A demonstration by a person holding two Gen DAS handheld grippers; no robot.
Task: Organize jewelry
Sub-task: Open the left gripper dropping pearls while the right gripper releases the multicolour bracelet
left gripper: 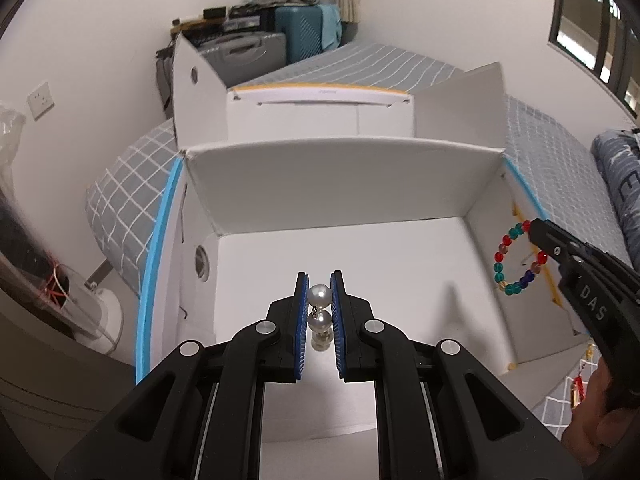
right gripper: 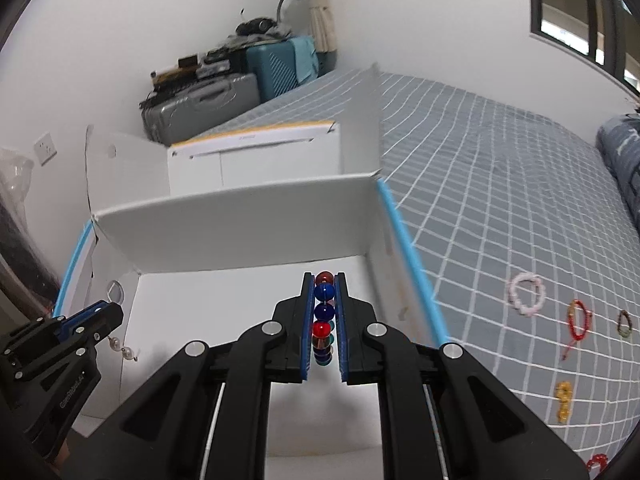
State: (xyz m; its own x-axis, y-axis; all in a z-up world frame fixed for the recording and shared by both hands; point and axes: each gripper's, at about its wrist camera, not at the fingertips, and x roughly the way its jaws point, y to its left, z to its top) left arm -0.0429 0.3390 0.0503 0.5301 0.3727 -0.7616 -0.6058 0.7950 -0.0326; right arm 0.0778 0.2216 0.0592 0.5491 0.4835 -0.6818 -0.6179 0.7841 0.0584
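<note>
I have both jaws clenched over the open white box (left gripper: 340, 184): my left gripper (left gripper: 319, 312) grasps a pearl earring (left gripper: 319, 306), my right gripper (right gripper: 324, 316) a colourful bead bracelet (right gripper: 324, 314) hanging lengthwise. The box floor lies directly below both.

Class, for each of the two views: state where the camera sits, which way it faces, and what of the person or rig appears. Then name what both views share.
Left wrist: on the left hand-held gripper, facing into the white box; clamps a pearl earring; the person's hand shows.
Right wrist: on the right hand-held gripper, facing likewise; clamps a beaded bracelet.
Shared: box, both grippers, both pieces.
</note>
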